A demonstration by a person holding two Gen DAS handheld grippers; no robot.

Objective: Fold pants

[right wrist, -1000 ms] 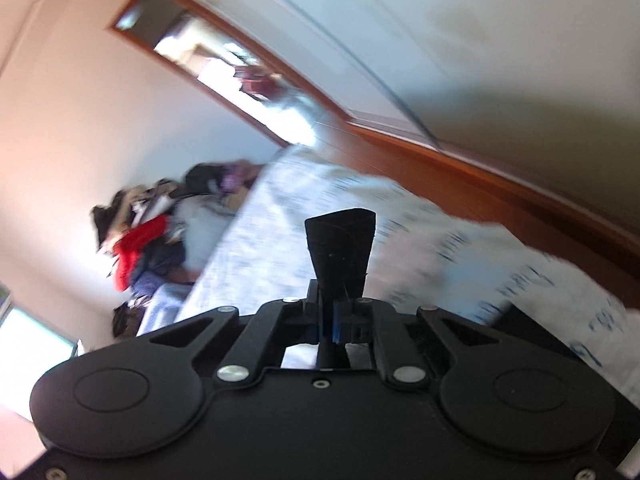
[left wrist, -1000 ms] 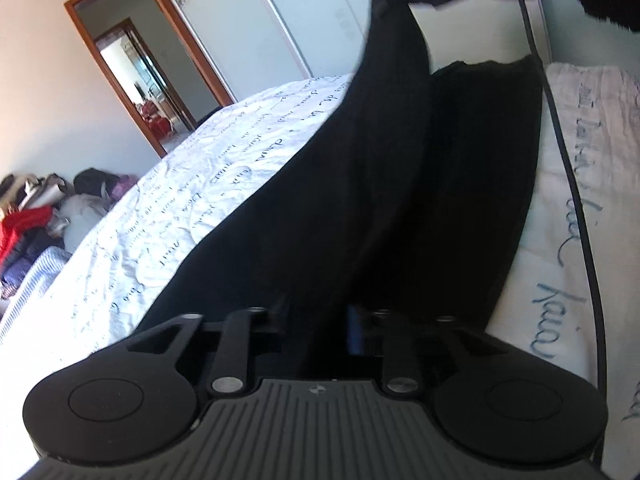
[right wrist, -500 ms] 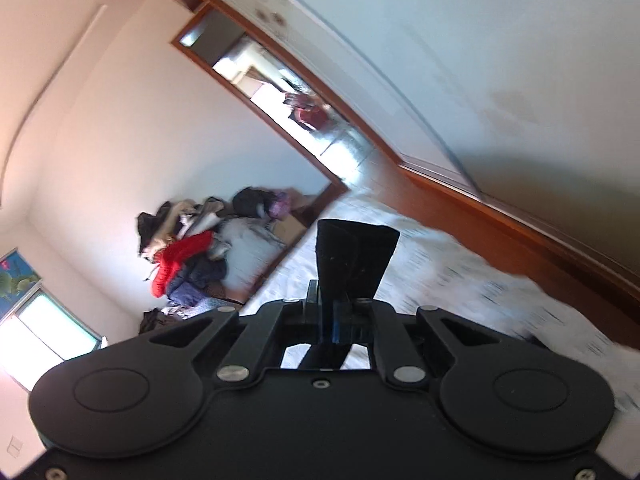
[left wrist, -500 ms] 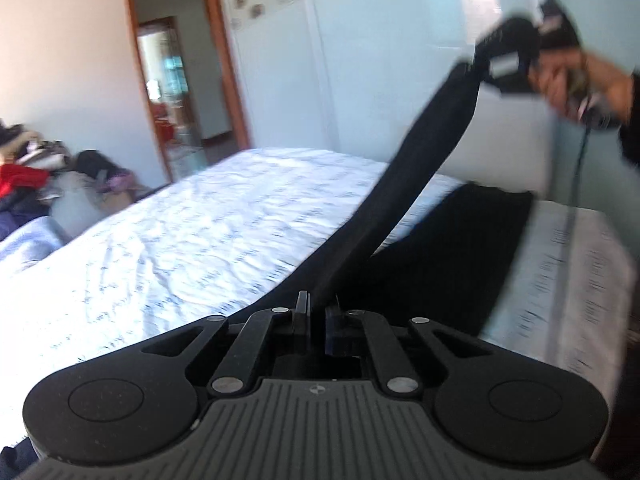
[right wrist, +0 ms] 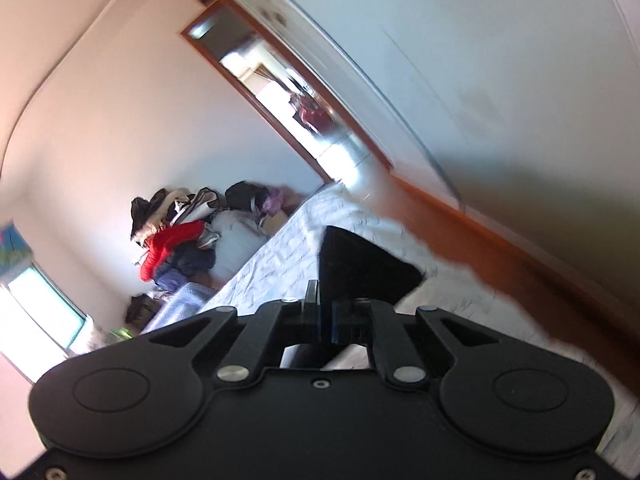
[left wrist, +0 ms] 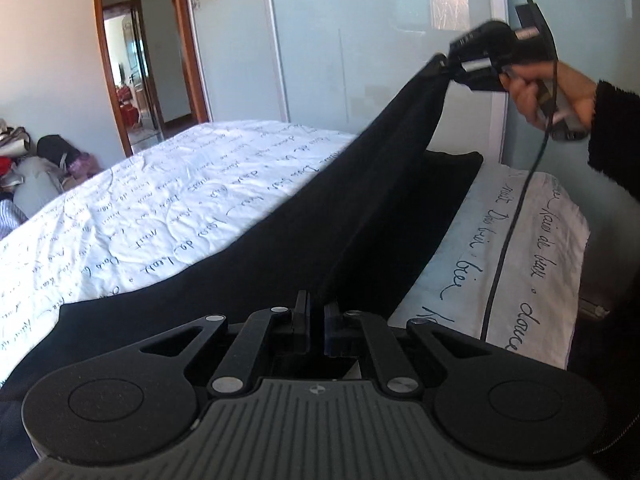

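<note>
The left gripper (left wrist: 316,320) has just closed — its fingers now pinch a near edge of the black cloth pants (left wrist: 352,224), where a second ago they stood a little apart. The right gripper (left wrist: 444,67), up at two o'clock in the left wrist view, keeps its pinch on the far end. One leg hangs taut between them above the white script-printed bedspread (left wrist: 168,208), the other leg lying flat — so the fold-over looks ready to begin.

Pants (left wrist: 360,216) on bed (left wrist: 160,208)
</note>
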